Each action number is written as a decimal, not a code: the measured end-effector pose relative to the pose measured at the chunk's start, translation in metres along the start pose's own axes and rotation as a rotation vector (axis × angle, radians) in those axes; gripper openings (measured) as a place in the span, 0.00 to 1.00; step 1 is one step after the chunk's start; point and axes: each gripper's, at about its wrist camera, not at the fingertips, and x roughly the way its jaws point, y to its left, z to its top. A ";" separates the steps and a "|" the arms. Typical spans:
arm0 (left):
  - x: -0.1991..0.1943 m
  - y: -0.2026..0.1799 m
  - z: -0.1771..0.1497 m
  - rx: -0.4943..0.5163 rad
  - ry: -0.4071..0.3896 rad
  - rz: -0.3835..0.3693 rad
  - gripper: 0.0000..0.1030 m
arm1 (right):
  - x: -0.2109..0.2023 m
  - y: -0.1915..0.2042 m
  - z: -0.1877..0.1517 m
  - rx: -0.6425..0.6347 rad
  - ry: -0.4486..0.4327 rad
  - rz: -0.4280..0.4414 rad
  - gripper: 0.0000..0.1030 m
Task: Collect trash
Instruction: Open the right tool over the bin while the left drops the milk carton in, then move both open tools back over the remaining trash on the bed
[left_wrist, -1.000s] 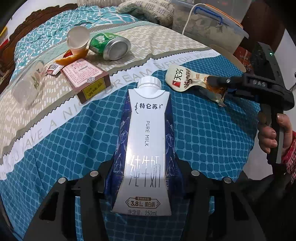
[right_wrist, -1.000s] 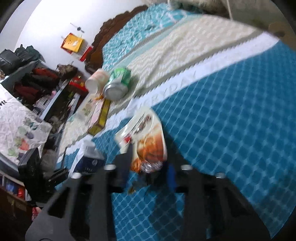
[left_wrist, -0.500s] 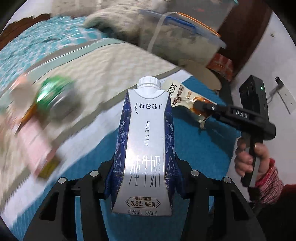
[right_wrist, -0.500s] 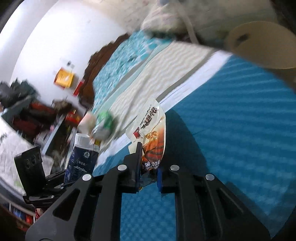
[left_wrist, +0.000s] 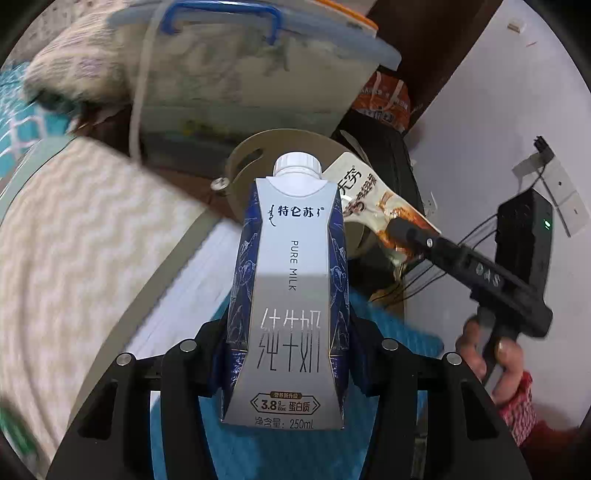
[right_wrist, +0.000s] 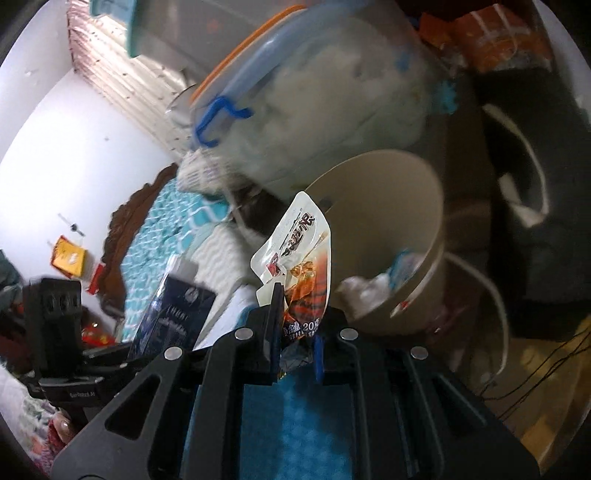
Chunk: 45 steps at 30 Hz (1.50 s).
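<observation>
Left gripper (left_wrist: 288, 354) clamping upright milk carton (left_wrist: 286, 295), right gripper (right_wrist: 295, 332) (angled downward) pinching snack wrapper (right_wrist: 295, 254) beside bin (right_wrist: 424, 206)

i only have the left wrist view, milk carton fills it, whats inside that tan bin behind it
Observer: The right wrist view looks into the tan bin: crumpled white trash already lies at the bottom.
Operator: is the right gripper really clamped on the wrapper
Observer: Yes. The right gripper is shut on the lower end of the snack wrapper, which stands up above the fingers.
Operator: is that wrapper over the bin yet
Observer: It sits in front of the bin's near rim in that view; whether it is truly above the opening I cannot tell.
</observation>
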 end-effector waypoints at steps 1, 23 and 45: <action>0.009 -0.003 0.010 0.006 0.007 0.003 0.47 | 0.002 -0.003 0.005 0.000 -0.002 -0.009 0.16; -0.035 0.000 -0.033 0.021 -0.218 0.223 0.77 | 0.000 0.035 -0.017 -0.048 -0.073 0.024 0.63; -0.180 0.137 -0.257 -0.399 -0.350 0.702 0.79 | 0.085 0.228 -0.194 -0.393 0.320 0.182 0.63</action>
